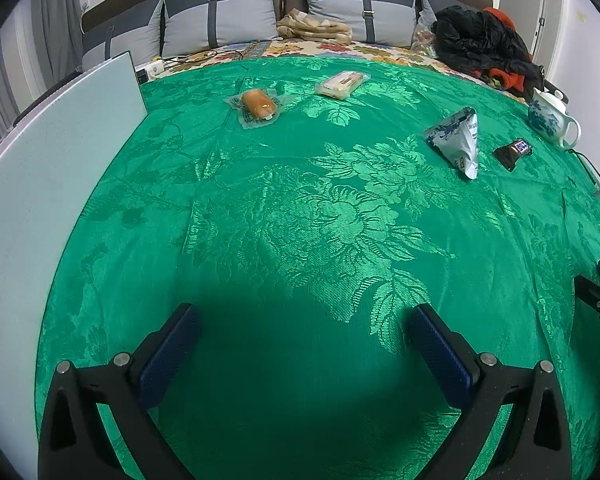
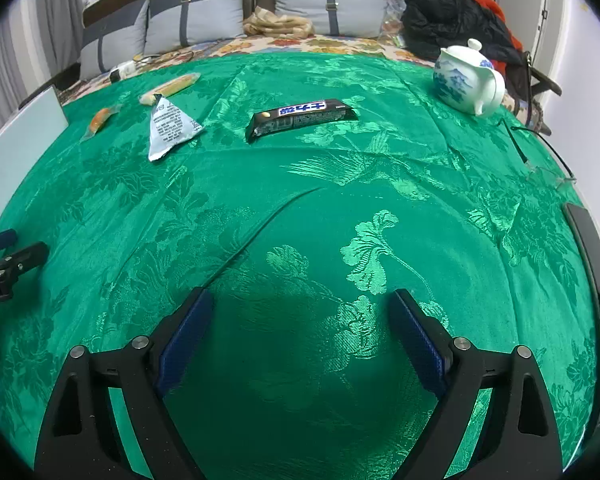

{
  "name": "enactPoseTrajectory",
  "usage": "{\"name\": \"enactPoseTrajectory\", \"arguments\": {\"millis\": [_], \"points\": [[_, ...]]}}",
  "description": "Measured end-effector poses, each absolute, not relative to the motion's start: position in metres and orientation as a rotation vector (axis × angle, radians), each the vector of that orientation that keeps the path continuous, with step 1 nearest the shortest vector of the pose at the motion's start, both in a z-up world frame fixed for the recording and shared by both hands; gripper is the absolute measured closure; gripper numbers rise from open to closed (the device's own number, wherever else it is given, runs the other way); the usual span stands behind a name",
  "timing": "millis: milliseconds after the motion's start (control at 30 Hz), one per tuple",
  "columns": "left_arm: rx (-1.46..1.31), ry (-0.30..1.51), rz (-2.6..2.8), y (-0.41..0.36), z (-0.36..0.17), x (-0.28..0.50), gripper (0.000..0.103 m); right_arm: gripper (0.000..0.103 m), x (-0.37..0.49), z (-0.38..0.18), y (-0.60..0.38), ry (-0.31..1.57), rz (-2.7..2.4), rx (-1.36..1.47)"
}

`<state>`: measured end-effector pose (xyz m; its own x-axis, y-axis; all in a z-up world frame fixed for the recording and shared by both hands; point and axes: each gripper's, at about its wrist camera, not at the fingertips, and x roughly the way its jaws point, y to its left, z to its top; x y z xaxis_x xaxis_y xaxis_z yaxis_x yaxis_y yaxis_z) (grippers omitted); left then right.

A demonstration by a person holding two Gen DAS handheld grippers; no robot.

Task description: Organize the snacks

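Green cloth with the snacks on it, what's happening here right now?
Nothing is held yet. The left gripper and right gripper both hover open over the green cloth. Four snacks lie scattered: bread roll, pale wrapped cake, triangular pouch and dark candy bar, nearest the right gripper. A teapot stands beyond.

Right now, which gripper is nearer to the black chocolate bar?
Right. The black chocolate bar lies straight ahead of the right gripper. From the left gripper, it sits far off to the right, beyond the white triangular packet.

Teapot (image 2: 466, 80) on green cloth (image 2: 300, 208), near pillows (image 2: 196, 20).
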<state>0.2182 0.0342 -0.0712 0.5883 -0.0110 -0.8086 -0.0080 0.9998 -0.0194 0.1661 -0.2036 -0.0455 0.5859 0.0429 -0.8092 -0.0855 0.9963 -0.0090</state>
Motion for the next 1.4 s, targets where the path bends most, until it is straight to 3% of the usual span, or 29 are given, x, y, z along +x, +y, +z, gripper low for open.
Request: {"name": "enactPoseTrajectory", "arguments": {"millis": [133,367,633,767,867,900,1267,1400], "points": [[-0.015,1.032,-0.03,0.038,-0.067,0.241,0.0,0.01,0.166,-0.046,-0.204,0.942,0.075,-0.048],[-0.295,1.019,0.043,0.095,-0.027,0.354,0.001,0.01,0.166,-0.045,-0.204,0.942,0.075,-0.049],[-0.21,1.124,0.181,0.097,-0.055,0.45,0.005,0.01,0.166,-0.045,-0.204,0.942,0.076,-0.048],[-0.138,1.049,0.202,0.096,-0.059,0.447,0.053,0.01,0.166,-0.045,-0.204,0.942,0.075,-0.048],[-0.095,1.007,0.161,0.094,-0.054,0.438,0.064,0.01,0.167,-0.046,-0.203,0.942,0.076,-0.048],[-0.083,0.997,0.156,0.093,-0.051,0.434,0.072,0.01,0.167,-0.046,-0.203,0.942,0.076,-0.048],[-0.009,1.052,-0.022,0.079,-0.045,0.318,0.073,0.01,0.167,-0.046,-0.203,0.944,0.077,-0.048],[0.103,1.047,-0.084,0.056,-0.045,0.268,0.067,0.01,0.167,-0.046,-0.203,0.944,0.077,-0.048]]}}
